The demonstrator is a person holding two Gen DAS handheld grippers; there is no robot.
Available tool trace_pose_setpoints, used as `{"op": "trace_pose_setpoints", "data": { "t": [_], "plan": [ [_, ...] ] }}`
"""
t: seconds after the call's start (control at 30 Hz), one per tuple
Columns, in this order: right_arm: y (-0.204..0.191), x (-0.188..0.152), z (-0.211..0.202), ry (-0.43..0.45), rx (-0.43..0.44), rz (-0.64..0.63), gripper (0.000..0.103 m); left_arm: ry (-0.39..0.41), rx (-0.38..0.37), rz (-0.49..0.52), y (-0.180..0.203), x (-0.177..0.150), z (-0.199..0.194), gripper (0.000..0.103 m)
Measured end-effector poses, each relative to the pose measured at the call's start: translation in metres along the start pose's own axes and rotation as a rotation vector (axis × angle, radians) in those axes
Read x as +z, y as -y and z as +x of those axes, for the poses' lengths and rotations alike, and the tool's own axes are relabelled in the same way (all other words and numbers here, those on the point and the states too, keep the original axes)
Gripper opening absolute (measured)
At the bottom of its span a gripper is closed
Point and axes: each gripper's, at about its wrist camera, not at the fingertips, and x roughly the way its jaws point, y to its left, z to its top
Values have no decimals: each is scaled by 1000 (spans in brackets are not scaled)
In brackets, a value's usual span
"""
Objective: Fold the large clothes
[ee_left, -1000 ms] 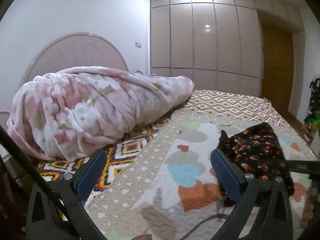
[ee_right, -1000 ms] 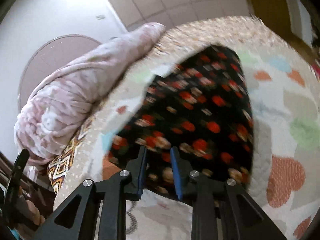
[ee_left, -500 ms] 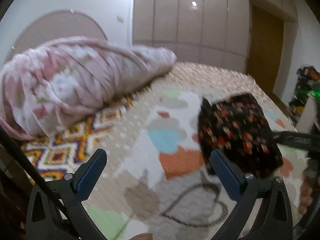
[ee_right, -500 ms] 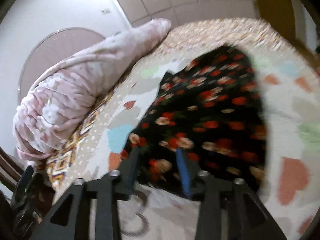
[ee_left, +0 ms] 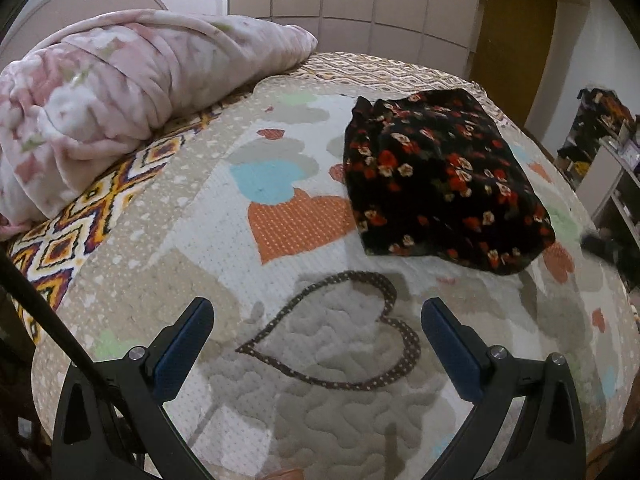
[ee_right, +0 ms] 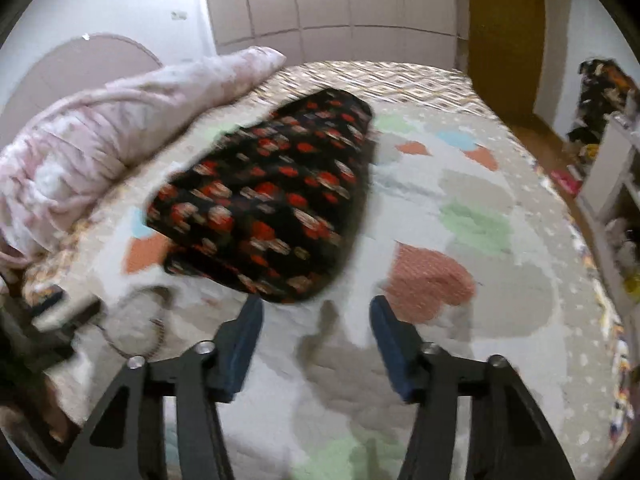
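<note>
The floral garment (ee_left: 444, 184) lies on the bed's heart-patterned quilt (ee_left: 288, 360) as a compact dark bundle, already folded into a rough rectangle, with one bunched corner at its far left edge. It sits well apart from the rolled pink blanket (ee_left: 120, 92) by the headboard.

The right claw (ee_right: 316, 334) hangs just beside the bundle's near edge; its jaws are closing a little, yet nothing is between them and the pads touch no cloth. The left claw (ee_left: 316, 344) stands wide apart over bare quilt, nearer than the garment and empty.

The fold looks close to done, perhaps finished (the right wrist view is blurred, so the edges are hard to judge). The risk from here is undoing it: a pad that catches the near hem while passing could drag the top layer open, and the soft, slippery-looking fabric would slide rather than hold its crease. The bunched corner could also spring loose if nudged.
</note>
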Motion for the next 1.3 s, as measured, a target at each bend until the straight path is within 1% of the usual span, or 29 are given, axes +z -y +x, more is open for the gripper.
{"op": "trace_pose_setpoints", "data": {
  "t": [0.07, 0.13, 0.2, 0.3, 0.37, 0.47, 0.53, 0.63, 0.7, 0.83, 0.9, 0.97, 1.07, 1.1, 1.23, 1.3],
  "plan": [
    [-11, 13, 5, 31, 24, -16, 57, 5, 6, 3, 1, -2, -3, 103],
    [-22, 24, 19, 31, 33, -19, 56, 6, 9, 5, 0, -2, -4, 103],
    [-27, 31, 39, 0, 34, -17, 55, 3, 8, 2, -2, -2, -4, 103],
    [-25, 28, 75, -75, -18, -19, 55, -3, 5, -7, -5, -2, -2, 103],
    [-21, 24, 85, -93, -27, -11, 56, -7, 1, -12, -7, -2, 1, 103],
    [-21, 29, 80, -113, -20, -18, 56, -16, -7, -20, -9, -2, 6, 103],
    [-22, 34, 71, -108, -19, -15, 56, -19, -9, -24, -11, -2, 9, 103],
    [-32, 53, 46, -30, 35, 7, 56, -27, -9, -28, -13, -4, 15, 103],
    [-45, 65, 42, 0, 54, -9, 56, -37, -9, -35, -16, -5, 19, 103],
    [-84, 84, 65, -21, 99, -79, 56, -50, 4, -61, -27, -5, 25, 103],
    [-101, 87, 89, -60, 109, -102, 55, -59, 12, -77, -35, -5, 29, 103],
    [-115, 89, 115, -100, 92, -124, 55, -70, 21, -90, -42, -6, 34, 103],
    [-123, 81, 147, -156, 66, -138, 55, -89, 27, -110, -51, -8, 42, 103],
    [-123, 78, 154, -158, 67, -137, 55, -97, 30, -118, -55, -9, 45, 103],
    [-119, 73, 155, -137, 82, -134, 56, -120, 33, -144, -63, -12, 56, 103],
    [-116, 72, 151, -139, 92, -133, 56, -115, 32, -148, -65, -11, 56, 103]
  ]
}}
